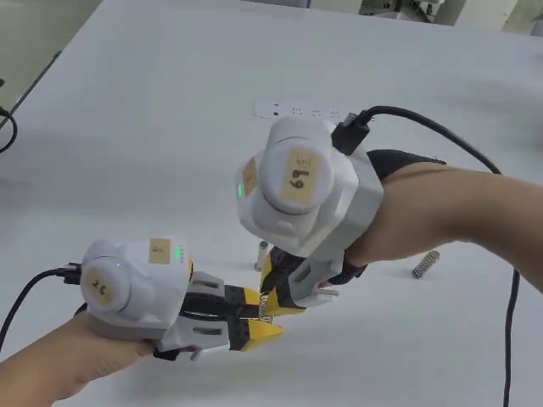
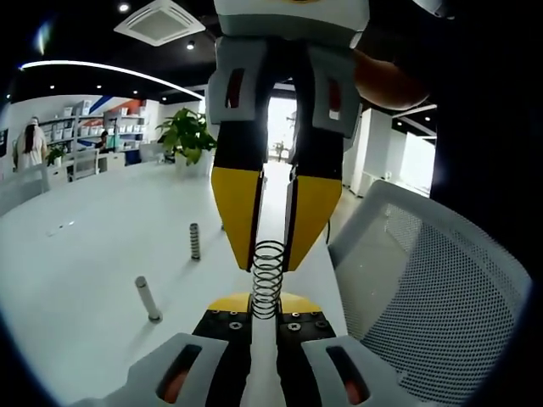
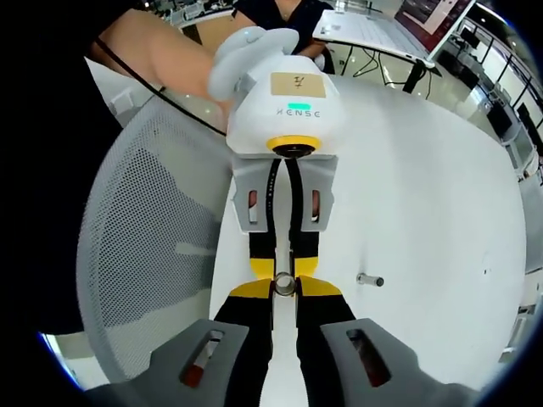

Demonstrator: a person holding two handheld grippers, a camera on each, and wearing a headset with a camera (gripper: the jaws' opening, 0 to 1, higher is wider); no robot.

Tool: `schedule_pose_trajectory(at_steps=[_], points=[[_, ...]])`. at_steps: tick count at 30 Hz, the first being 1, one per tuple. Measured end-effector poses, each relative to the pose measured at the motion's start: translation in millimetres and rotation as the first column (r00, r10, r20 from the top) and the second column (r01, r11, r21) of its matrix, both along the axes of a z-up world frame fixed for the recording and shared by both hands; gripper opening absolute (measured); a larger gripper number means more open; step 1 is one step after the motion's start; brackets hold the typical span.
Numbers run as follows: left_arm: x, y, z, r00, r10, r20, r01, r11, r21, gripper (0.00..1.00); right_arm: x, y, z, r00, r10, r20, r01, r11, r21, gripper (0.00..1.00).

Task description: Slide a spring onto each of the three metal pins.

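Above the bench (image 1: 170,127), the left tongs (image 2: 265,312) and right tongs (image 2: 271,264) meet tip to tip. Both are narrow, each nipping one end of a spring (image 2: 267,280) held off the surface. The left gripper view shows its coils side-on, with a bare pin (image 2: 147,298) upright and another spring (image 2: 194,242) standing beyond. The right gripper view shows it end-on, as a ring. The head view adds a loose spring (image 1: 425,264) lying near the right wrist.
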State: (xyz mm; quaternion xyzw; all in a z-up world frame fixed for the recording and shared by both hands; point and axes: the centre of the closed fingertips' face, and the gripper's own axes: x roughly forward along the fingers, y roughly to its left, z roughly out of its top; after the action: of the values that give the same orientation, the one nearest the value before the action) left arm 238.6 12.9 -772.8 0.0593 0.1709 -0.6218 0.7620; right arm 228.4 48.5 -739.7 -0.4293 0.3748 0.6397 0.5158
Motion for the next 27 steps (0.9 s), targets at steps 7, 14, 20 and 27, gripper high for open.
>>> schedule_pose_trajectory(at_steps=[7,14,20,27], points=[[-0.1,-0.4,-1.5,1.000,-0.001,0.010,0.001,1.000,-0.007,0.02,-0.2,1.3,-2.1,1.000,0.004,0.005,-0.004,1.000,-0.007,0.06],[5.8,5.9,2.6,1.000,0.028,0.014,-0.028,0.999,-0.026,0.02,3.3,4.4,2.3,0.997,0.037,0.072,-0.039,0.999,0.024,0.06],[7.3,6.2,4.0,0.999,0.029,0.021,-0.029,0.999,-0.029,0.02,4.8,5.2,3.4,0.994,0.043,0.102,-0.046,0.999,0.029,0.06],[5.9,4.6,3.0,0.999,0.029,0.023,-0.029,0.999,-0.026,0.03,5.4,2.8,2.3,0.995,0.038,0.096,-0.041,0.999,0.031,0.06]])
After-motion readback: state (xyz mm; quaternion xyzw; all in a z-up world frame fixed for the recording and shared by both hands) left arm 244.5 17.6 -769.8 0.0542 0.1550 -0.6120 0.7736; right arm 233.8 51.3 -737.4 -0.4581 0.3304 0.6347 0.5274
